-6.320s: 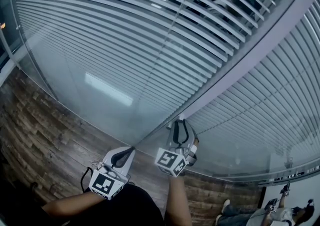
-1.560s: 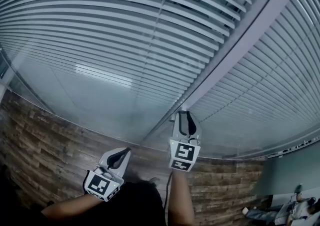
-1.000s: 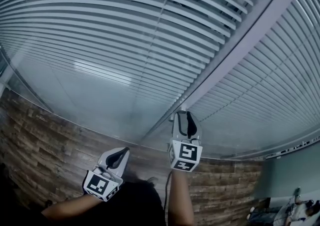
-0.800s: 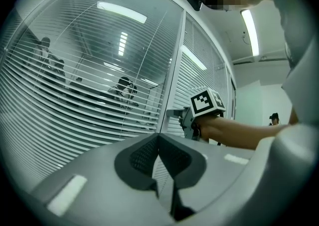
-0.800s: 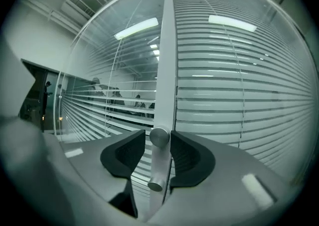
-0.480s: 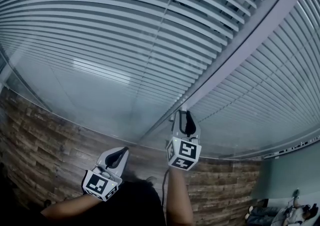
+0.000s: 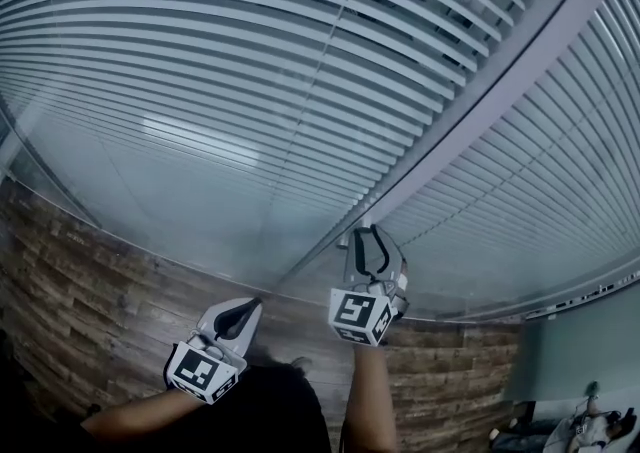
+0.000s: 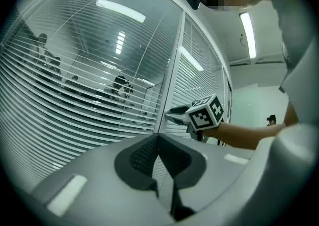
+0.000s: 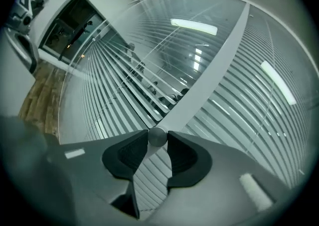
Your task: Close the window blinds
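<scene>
Window blinds point(image 7: 250, 71) behind glass either side of grey mullion point(image 7: 480, 91), slats part-open. Small round knob point(image 9: 157, 136) on mullion. Right tool point(image 7: 367, 233), jaws just closing, pinches knob; best roll wrist steadily, grip firm, no slipping. Left tool point(image 7: 252, 305) closed, empty, idle.

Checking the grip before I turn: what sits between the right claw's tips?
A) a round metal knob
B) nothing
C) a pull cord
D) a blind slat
A: in the right gripper view the right claw, whose jaws have just been closing, pinches a round knob at the foot of the frame post between the panes.
</scene>
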`<state>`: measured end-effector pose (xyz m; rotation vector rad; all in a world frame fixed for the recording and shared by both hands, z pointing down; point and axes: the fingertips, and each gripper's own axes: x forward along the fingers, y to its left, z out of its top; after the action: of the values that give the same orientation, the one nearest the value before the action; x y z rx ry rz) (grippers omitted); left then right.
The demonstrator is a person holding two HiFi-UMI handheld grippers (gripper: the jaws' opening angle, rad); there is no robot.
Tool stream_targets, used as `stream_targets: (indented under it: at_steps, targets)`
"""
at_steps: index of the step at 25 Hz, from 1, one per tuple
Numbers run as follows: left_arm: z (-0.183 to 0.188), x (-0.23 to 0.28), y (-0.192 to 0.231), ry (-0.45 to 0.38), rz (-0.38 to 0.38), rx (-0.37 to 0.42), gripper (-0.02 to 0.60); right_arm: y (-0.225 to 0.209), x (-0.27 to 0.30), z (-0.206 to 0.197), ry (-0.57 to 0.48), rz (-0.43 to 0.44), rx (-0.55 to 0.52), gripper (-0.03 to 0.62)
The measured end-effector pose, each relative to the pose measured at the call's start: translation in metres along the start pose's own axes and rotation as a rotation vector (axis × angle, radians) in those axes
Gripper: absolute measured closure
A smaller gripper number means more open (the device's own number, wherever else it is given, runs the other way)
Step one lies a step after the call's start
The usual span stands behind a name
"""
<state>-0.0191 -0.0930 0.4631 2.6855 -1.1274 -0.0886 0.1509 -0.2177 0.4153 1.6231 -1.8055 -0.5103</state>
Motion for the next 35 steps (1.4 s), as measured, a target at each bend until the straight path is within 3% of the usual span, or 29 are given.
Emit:
stream_targets:
  at_steps: [3,7,9,13,18,22,26,32,35]
  targets:
    - [-0.003,0.003,0.001,0.004,0.002,-0.002,0.583,0.0,0.0,-0.001,-0.033,0.01,0.11,0.464]
    - [-0.006,-0.002,0.002,0.011,0.008,-0.012,0.583,-0.006,-0.011,-0.001,-0.105,-0.004,0.522,0.442]
    - [-0.006,-0.002,0.003,0.014,0.012,-0.015,0.583,-0.008,-0.011,-0.003,-0.11,-0.016,0.639,0.439]
    - [-0.011,-0.003,0.006,0.02,0.022,-0.021,0.583,-0.001,-0.004,-0.006,-0.102,-0.005,0.754,0.431]
    - [-0.009,0.001,0.011,0.026,0.043,-0.026,0.583,-0.01,0.001,-0.007,-0.107,-0.046,0.805,0.461]
    - [-0.007,0.003,0.014,0.023,0.047,-0.031,0.583,-0.011,0.003,-0.006,-0.081,-0.024,0.755,0.464]
    - [-0.009,0.003,0.009,0.019,0.037,-0.029,0.583,-0.009,0.0,-0.008,-0.072,0.018,0.616,0.464]
    - [-0.005,0.007,0.007,0.012,0.03,-0.036,0.583,-0.006,0.002,-0.003,-0.021,0.036,0.278,0.462]
    - [-0.005,0.007,0.002,0.011,0.029,-0.034,0.583,-0.006,0.0,-0.004,0.018,0.006,0.04,0.464]
